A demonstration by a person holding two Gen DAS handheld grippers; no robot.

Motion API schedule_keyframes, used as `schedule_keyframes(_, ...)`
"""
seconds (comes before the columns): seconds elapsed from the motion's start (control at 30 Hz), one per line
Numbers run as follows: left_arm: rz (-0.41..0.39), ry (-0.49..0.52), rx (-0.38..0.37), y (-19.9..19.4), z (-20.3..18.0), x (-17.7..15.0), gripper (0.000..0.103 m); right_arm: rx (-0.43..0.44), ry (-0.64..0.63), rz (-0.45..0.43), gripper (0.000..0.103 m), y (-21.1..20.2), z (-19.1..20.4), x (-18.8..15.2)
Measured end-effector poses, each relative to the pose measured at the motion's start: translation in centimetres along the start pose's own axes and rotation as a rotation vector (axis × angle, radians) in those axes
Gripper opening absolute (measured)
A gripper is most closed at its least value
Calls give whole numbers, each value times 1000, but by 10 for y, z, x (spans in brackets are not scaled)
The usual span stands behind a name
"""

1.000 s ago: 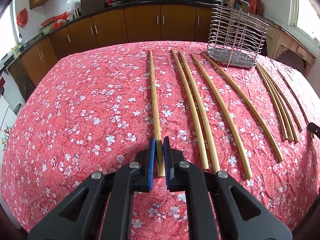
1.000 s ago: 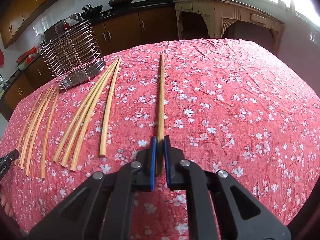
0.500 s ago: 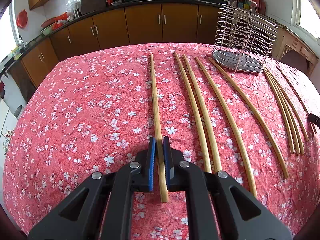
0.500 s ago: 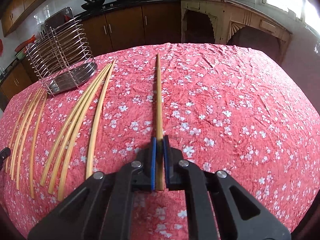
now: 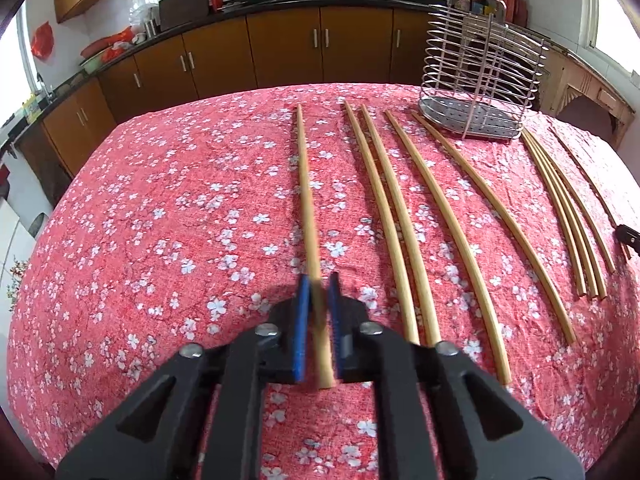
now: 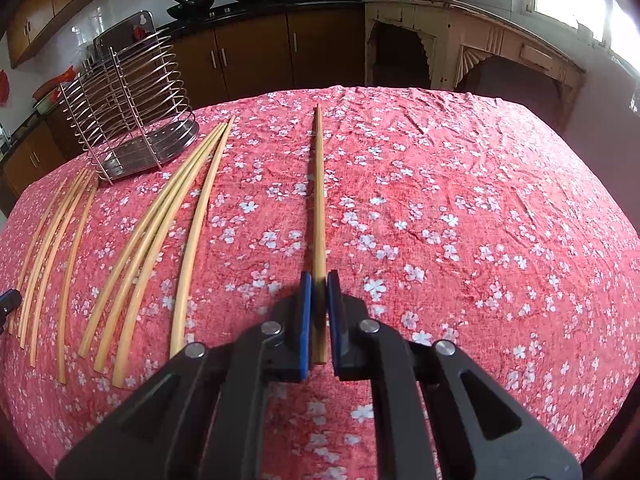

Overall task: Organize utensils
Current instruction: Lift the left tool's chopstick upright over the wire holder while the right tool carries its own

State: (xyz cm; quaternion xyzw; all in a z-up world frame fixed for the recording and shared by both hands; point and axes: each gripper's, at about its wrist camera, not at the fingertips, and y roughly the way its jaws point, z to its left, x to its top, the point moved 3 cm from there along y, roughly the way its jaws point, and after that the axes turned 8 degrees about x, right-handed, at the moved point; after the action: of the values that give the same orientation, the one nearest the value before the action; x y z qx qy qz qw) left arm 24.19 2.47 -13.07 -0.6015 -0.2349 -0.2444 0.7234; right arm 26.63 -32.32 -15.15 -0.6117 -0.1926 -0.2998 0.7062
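Note:
My left gripper [image 5: 318,280] is shut on the near end of a wooden chopstick [image 5: 306,192] that points away over the red floral tablecloth. To its right lie several more chopsticks [image 5: 400,216]. My right gripper [image 6: 318,278] is shut on another chopstick [image 6: 319,184], also pointing away. Left of it lie several loose chopsticks [image 6: 160,236]. A wire utensil holder stands at the back right in the left wrist view [image 5: 482,72] and at the back left in the right wrist view [image 6: 128,108].
The table [image 6: 460,220] is covered with a red cloth with white flowers. Brown kitchen cabinets [image 5: 288,48] run along the wall behind it. The right gripper's tip [image 5: 628,236] shows at the right edge, the left gripper's tip [image 6: 8,304] at the left edge.
Both grippers stay shut on their chopsticks. Both held chopsticks now reach further back between the pads. The holder looks a little nearer in both views.

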Motion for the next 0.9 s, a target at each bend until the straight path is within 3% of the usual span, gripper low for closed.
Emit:
schedule_keyframes(0.1,0,-3,-5,0,1,-1,7,29,18,-16,8,-4,-4,-1)
schedule_keyframes(0.33,-53,-36,-9,-22,18,3,7,66,7,-206,8,-56,-6,10)
schedule_keyframes(0.67,-319,-198,-30,-89,54,50,7,145,36,-529,8,-127,-8,49)
schedule_keyframes(0.9,-409,-253,-37,-110,65,91,7,159,40,-630,8,-148,-4,85)
